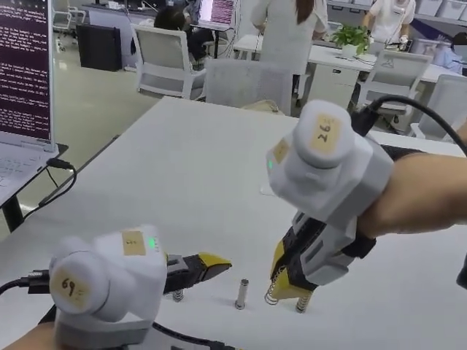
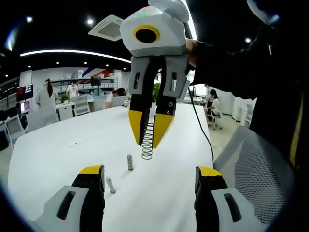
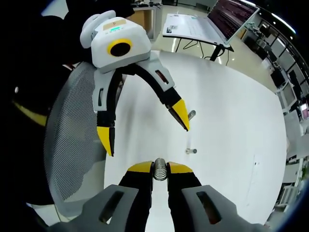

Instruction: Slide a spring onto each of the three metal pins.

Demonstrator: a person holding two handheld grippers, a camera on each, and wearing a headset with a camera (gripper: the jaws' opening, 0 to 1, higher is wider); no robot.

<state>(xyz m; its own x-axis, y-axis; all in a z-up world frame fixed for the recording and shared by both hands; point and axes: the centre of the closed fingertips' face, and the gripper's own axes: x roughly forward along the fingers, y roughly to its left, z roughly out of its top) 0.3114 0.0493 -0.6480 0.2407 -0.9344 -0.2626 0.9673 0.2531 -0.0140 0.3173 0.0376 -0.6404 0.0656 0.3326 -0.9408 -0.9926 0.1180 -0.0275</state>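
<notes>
My right gripper (image 1: 288, 292) (image 3: 160, 167) is shut on a steel spring (image 1: 271, 293) (image 3: 160, 174) (image 2: 147, 147), held upright just above the white table (image 1: 190, 182). A bare metal pin (image 1: 241, 294) (image 2: 110, 185) (image 3: 190, 151) stands a little to its left. Close by on the other side, a pin wearing a spring (image 1: 301, 305) (image 2: 129, 162) stands. My left gripper (image 1: 204, 268) (image 2: 149, 174) is open with nothing in it, low over the table. Beside its jaws is another sprung pin (image 1: 177, 295) (image 3: 191, 115). Each gripper faces the other: right gripper (image 2: 148, 137), left gripper (image 3: 145, 130).
A laptop (image 1: 25, 87) with a cable sits at the table's left edge. Grey office chairs (image 1: 168, 62) and people stand beyond the far edge. A mesh chair (image 3: 72, 135) is close behind the left gripper.
</notes>
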